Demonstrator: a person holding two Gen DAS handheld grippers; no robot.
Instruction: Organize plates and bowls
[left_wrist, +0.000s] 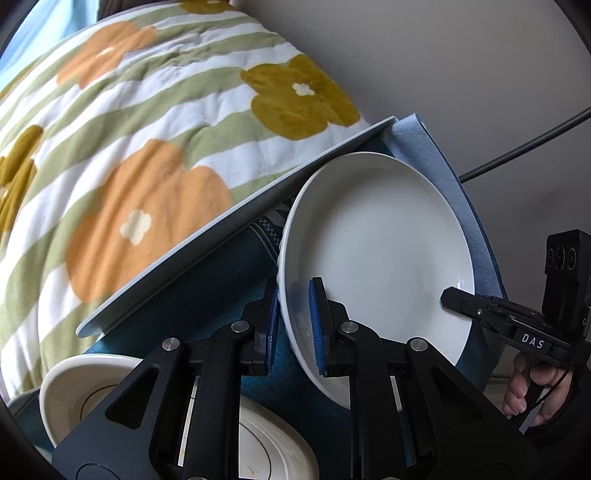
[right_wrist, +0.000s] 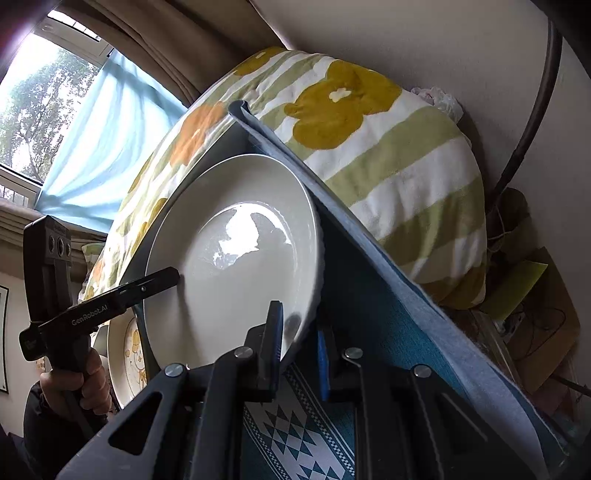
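A large white plate (left_wrist: 384, 243) is held between both grippers over a teal patterned cloth (left_wrist: 207, 295). My left gripper (left_wrist: 295, 325) is shut on the plate's near rim, one blue pad inside, one outside. My right gripper (right_wrist: 301, 347) is shut on the opposite rim of the same plate (right_wrist: 236, 258); it also shows in the left wrist view (left_wrist: 448, 293). A cream bowl (left_wrist: 66, 380) and a cream plate with a brown ring (left_wrist: 273, 443) lie below the left gripper. A plate with a yellow print (right_wrist: 127, 354) sits behind the white plate.
A flowered green-striped quilt (left_wrist: 129, 129) lies beyond the table edge (left_wrist: 236, 218). A blue felt mat (left_wrist: 436, 162) lies under the teal cloth. A dark cable (left_wrist: 524, 147) runs along the wall. Window and blue curtain (right_wrist: 96, 147) are at the left.
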